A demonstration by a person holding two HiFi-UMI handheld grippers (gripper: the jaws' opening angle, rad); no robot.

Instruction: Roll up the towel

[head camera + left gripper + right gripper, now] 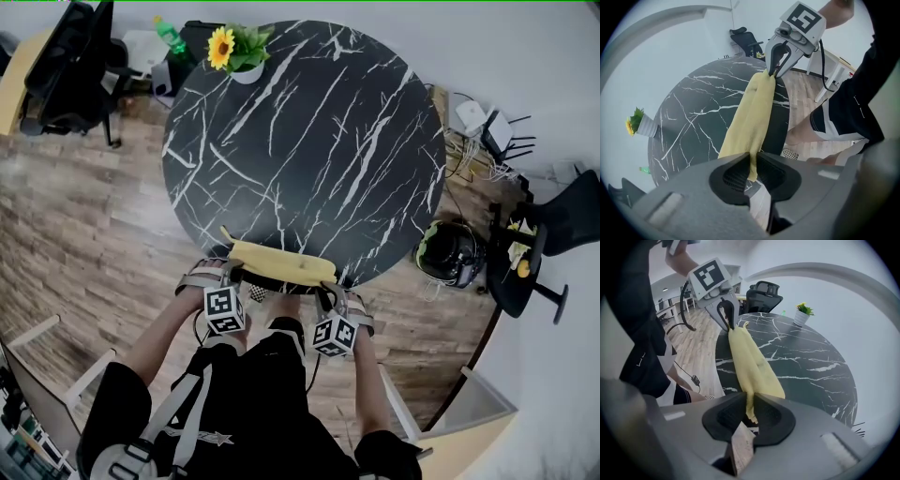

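Towel [751, 112] corner buried in left gripper [752, 163]

Ends of the yellow towel [277, 262] vanish inside the left gripper [752, 159] and right gripper [750, 398]; the head view's lower edge crops the person [253, 412].

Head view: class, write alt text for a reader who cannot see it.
Seen from above, a left gripper and a right gripper each pinch one end of a yellow towel stretched along the near edge of a round black marble table. A potted sunflower stands at its far edge.
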